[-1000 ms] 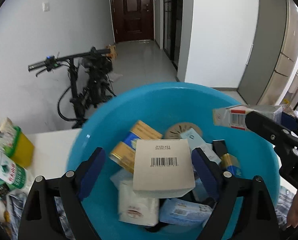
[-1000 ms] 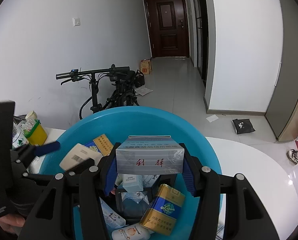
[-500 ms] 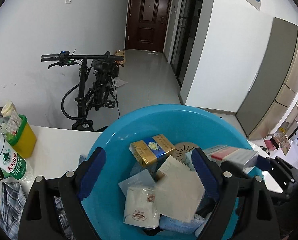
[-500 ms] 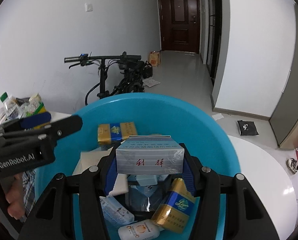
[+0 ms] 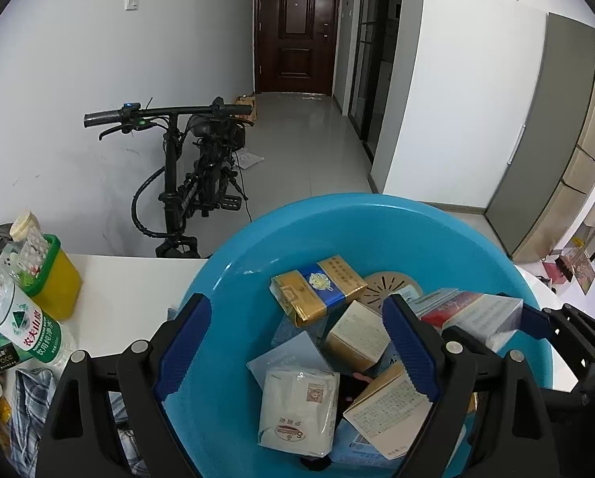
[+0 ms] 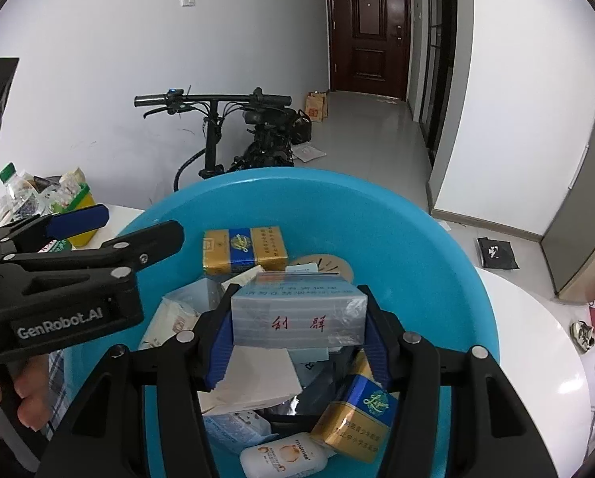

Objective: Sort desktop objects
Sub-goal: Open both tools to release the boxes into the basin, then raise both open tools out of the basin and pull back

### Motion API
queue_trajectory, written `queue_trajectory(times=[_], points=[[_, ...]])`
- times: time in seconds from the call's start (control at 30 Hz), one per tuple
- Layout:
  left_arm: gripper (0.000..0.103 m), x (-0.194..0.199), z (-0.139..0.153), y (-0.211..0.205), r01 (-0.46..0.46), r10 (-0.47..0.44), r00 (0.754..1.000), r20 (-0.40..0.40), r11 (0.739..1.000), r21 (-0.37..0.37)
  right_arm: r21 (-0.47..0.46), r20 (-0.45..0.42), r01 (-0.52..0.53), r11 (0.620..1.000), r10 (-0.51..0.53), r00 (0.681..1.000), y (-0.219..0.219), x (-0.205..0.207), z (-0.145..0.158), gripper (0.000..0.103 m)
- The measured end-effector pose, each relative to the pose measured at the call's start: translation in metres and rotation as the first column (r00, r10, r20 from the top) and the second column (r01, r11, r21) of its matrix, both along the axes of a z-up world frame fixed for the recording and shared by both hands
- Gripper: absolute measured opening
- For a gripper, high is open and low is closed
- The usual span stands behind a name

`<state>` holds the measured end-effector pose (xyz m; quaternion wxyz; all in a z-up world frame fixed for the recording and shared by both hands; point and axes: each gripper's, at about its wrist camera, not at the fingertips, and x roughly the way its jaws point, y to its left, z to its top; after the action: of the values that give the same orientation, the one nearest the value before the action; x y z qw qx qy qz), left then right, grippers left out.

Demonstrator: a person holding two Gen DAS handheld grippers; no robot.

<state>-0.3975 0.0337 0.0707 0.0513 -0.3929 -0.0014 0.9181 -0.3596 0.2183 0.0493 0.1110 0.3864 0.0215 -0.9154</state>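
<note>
- The grey-blue carton (image 6: 299, 314) with red characters sits clamped between the pads of the right tool (image 6: 299, 334), held just above the heap inside the blue basin (image 6: 436, 247); in the left wrist view the same carton (image 5: 472, 310) shows at the basin's right side.
- Below it lie the things already sorted in: a gold-and-blue pack (image 6: 243, 249) near the far wall, a second gold-and-blue pack (image 6: 357, 414) at the near right, a white tissue packet (image 5: 297, 410), a tan box (image 5: 357, 336) and a small white bottle (image 6: 283, 456).
- The left tool (image 5: 297, 342) hangs over the basin with its jaws spread wide and nothing between them.
- The basin stands on the white desk (image 5: 134, 279); a water bottle (image 5: 22, 318), a yellow tub (image 5: 58, 275) and checked cloth (image 5: 28, 398) wait at the left.
- The step in hand appears to be the drop of the carton into the basin.
- The next move likely calls for the right tool to part its pads over a free spot, while the left tool turns towards the items at the left.
</note>
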Motion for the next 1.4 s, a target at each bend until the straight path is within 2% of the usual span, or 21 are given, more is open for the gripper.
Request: queue_trajectory(times=[0.1, 0.33, 0.4, 0.53, 0.63, 0.7, 0.77, 0.8, 0.87, 0.97, 1.07, 1.4], points=[[0.09, 0.0, 0.0, 0.001, 0.003, -0.003, 1.0, -0.003, 1.0, -0.003, 0.004, 0.014, 0.031, 1.0, -0.031, 0.999, 0.006, -0.004, -0.002, 0.067], [0.09, 0.003, 0.006, -0.004, -0.007, 0.008, 1.0, -0.025, 1.0, 0.016, 0.014, -0.024, 0.072, 0.997, -0.072, 0.997, 0.018, -0.001, 0.008, 0.068], [0.09, 0.003, 0.007, -0.006, -0.014, 0.015, 0.999, -0.031, 1.0, 0.025, 0.006, -0.036, 0.081, 0.997, -0.081, 0.996, 0.021, 0.0, 0.011, 0.071], [0.09, 0.018, 0.024, -0.009, -0.039, 0.045, 0.987, -0.154, 0.998, 0.041, -0.02, -0.094, 0.102, 0.995, -0.104, 0.99, 0.026, 0.006, 0.022, 0.077], [0.09, 0.04, 0.044, -0.008, -0.03, 0.039, 0.952, -0.304, 0.999, 0.032, -0.014, -0.196, 0.112, 0.994, -0.113, 0.974, 0.027, 0.017, 0.035, 0.091], [0.094, 0.059, 0.056, -0.007, -0.027, 0.03, 0.907, -0.42, 1.0, 0.013, 0.004, -0.273, 0.126, 0.992, -0.12, 0.955, 0.027, 0.027, 0.045, 0.103], [0.103, 0.071, 0.065, -0.007, -0.033, 0.028, 0.874, -0.485, 0.999, -0.002, 0.021, -0.336, 0.145, 0.989, -0.13, 0.933, 0.027, 0.035, 0.055, 0.103], [0.103, 0.077, 0.069, -0.007, -0.03, 0.024, 0.859, -0.511, 1.0, -0.003, 0.025, -0.362, 0.155, 0.988, -0.136, 0.922, 0.027, 0.039, 0.061, 0.103], [0.103, 0.084, 0.074, -0.007, -0.017, 0.016, 0.845, -0.534, 1.0, 0.004, 0.013, -0.395, 0.164, 0.986, -0.145, 0.907, 0.029, 0.044, 0.069, 0.103], [0.103, 0.086, 0.078, -0.01, -0.002, 0.017, 0.851, -0.524, 1.0, 0.028, -0.03, -0.415, 0.182, 0.983, -0.178, 0.892, 0.038, 0.049, 0.079, 0.103], [0.103, 0.086, 0.08, -0.014, -0.003, 0.03, 0.857, -0.514, 0.999, 0.053, -0.057, -0.406, 0.188, 0.98, -0.195, 0.893, 0.044, 0.05, 0.085, 0.103], [0.103, 0.088, 0.082, -0.018, -0.014, 0.047, 0.864, -0.501, 0.997, 0.071, -0.068, -0.412, 0.216, 0.974, -0.225, 0.883, 0.057, 0.052, 0.093, 0.103]])
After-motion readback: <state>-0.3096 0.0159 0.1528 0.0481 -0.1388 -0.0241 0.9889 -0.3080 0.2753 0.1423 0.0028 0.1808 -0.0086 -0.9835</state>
